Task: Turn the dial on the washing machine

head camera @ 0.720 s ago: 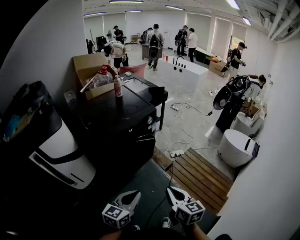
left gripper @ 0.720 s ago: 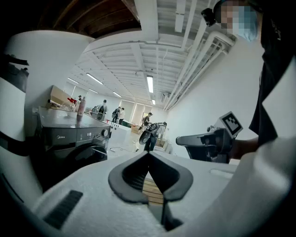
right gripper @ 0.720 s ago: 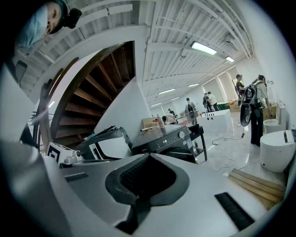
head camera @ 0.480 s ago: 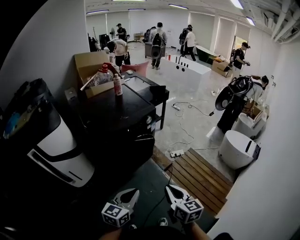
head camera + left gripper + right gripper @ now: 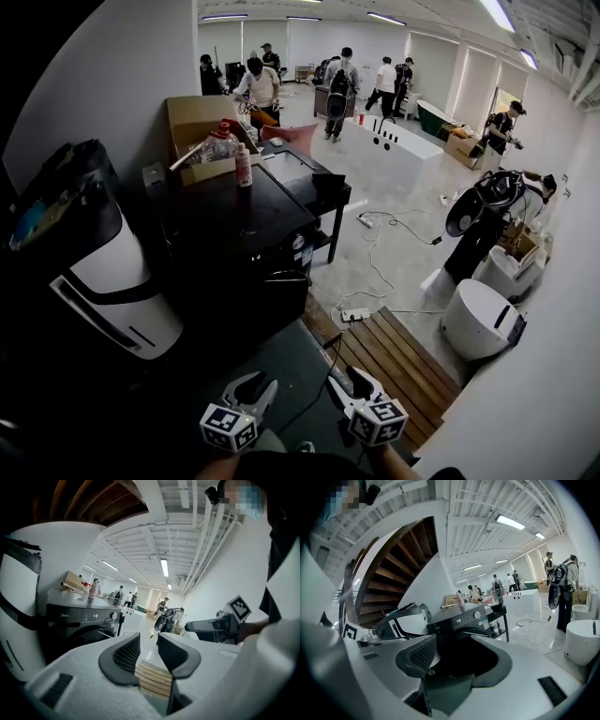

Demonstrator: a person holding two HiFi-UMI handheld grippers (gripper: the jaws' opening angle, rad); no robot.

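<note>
One washing machine (image 5: 234,225), two hand-held grippers (image 5: 258,386) (image 5: 352,386), one cardboard box (image 5: 197,122), one bottle (image 5: 244,167).

Dark bare floor (image 5: 281,356) stretches from my left gripper (image 5: 255,386) and right gripper (image 5: 360,382) to the front of the black washing machine (image 5: 239,258), nothing standing on it. A tall white-and-black appliance (image 5: 108,281) just beside the washer closes off my left. A raised wooden platform (image 5: 398,356) borders my right, a power strip (image 5: 354,316) lying near its far end. The dial (image 5: 477,614) faces me, uncovered.
</note>
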